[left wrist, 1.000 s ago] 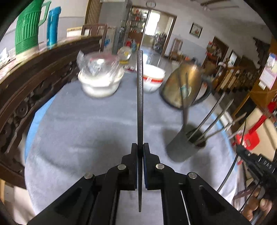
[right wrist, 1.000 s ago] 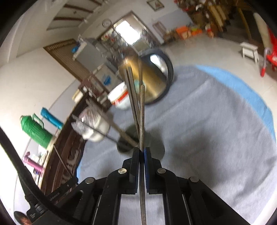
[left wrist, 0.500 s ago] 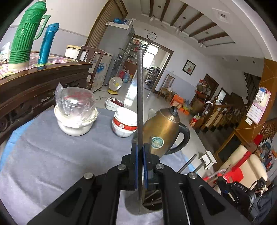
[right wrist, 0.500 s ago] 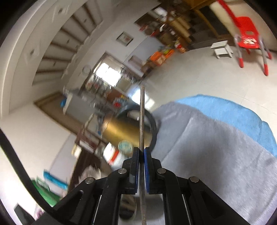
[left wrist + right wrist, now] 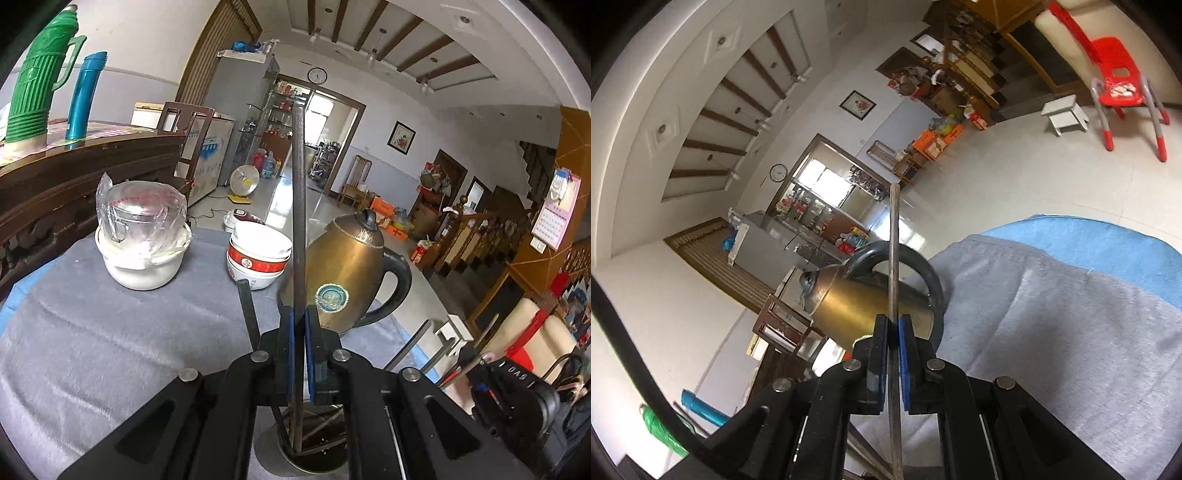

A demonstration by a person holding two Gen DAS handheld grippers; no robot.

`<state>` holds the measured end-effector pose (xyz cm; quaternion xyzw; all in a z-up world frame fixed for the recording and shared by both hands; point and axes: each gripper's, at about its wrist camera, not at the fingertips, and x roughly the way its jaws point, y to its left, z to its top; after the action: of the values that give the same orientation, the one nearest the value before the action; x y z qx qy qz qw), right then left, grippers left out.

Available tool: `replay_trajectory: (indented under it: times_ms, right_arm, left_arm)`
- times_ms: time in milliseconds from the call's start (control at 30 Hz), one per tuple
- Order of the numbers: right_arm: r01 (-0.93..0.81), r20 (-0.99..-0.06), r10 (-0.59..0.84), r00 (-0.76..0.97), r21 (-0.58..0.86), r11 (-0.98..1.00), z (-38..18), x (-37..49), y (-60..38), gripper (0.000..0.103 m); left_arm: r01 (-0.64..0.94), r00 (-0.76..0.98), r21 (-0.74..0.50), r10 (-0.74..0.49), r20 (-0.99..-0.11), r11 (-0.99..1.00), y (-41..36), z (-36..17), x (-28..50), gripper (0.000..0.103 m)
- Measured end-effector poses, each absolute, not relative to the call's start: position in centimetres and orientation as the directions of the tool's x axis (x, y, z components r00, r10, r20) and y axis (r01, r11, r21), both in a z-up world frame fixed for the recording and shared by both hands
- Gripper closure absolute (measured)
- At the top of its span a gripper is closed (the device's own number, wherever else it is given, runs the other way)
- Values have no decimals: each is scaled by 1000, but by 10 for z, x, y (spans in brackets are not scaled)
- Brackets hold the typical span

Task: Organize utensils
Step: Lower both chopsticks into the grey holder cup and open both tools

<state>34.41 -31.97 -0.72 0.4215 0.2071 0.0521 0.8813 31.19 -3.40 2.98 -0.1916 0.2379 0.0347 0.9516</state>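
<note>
Our left gripper (image 5: 299, 317) squeezed a thin dark metal chopstick (image 5: 298, 206), its tip inside the round grey metal cup (image 5: 314, 463). Our right gripper (image 5: 893, 325) squeezed another thin chopstick (image 5: 894, 240).

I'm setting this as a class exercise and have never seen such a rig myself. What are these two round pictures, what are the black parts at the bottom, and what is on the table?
A person holds a handheld two-finger gripper in each hand; each carries a wide-angle camera looking along its fingers. The left gripper is shut on a dark chopstick, its lower end inside a grey utensil holder. The right gripper is shut on another thin metal chopstick. On the grey tablecloth stand a brass kettle, stacked bowls and a plastic-wrapped white pot.
</note>
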Motion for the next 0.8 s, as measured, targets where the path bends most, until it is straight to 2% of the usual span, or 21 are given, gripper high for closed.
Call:
replay_trajectory:
  times_ms: [100, 500, 800]
  right_arm:
    - [44, -309, 281, 909, 739, 672, -3, 345, -306, 97]
    - [-133, -310, 296, 903, 453, 882, 11, 320, -252, 97]
    - [-191, -349, 330, 877, 376, 907, 1, 302, -239, 97]
  left_arm:
    - [-151, 879, -331, -27, -475, 932, -36, 24, 316, 97]
    - [-91, 859, -290, -72, -506, 953, -41, 3, 319, 97]
    - [-64, 844, -278, -97, -528, 959, -48, -5, 309, 97]
